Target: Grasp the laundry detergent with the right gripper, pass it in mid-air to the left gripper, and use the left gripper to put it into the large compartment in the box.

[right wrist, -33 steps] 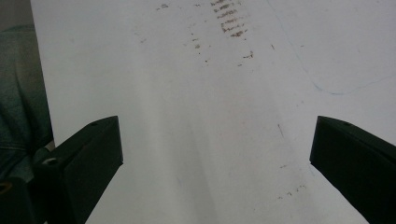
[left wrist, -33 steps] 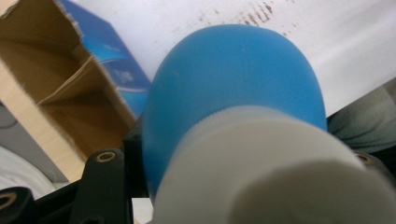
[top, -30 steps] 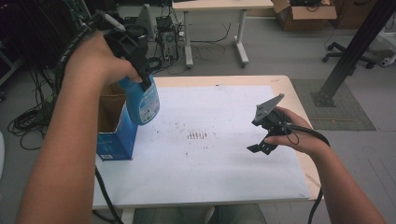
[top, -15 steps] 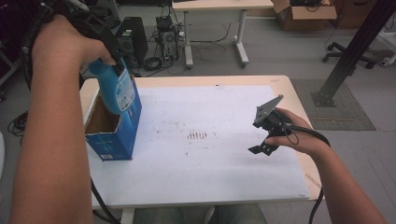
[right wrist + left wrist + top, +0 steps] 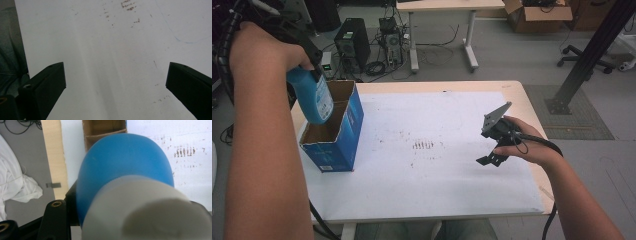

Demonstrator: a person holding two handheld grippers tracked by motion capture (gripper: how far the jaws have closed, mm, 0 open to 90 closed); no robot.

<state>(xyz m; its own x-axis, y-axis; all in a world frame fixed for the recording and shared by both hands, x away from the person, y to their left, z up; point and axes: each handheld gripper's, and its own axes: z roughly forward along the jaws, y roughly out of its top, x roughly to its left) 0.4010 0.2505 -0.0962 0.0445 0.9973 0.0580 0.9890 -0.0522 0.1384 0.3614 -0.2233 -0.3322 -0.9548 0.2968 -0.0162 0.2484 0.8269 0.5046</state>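
A person at a table works two hand-held grippers; the left gripper point(image 5: 307, 62), raised at the table's far left corner, is clamped on a blue bottle point(image 5: 314, 97) with a white cap point(image 5: 147, 212), gripping it near the top so that the body hangs down over the open top of a blue cardboard box point(image 5: 337, 135); the bottle's lower end sits level with the box's rim, and whether it touches the cardboard cannot be told; in the left gripper view the bottle bulks close between the black jaws, with the box's brown inside visible beyond it. The box stands upright on the white sheet point(image 5: 447, 190) that covers the table point(image 5: 522, 95), close to its left edge. The right gripper point(image 5: 494, 145) rests low over the sheet on the right side, well apart from box and bottle; its jaws stand wide apart with nothing between them; a patch of small brown marks point(image 5: 424, 145) lies on the sheet between box and right gripper.
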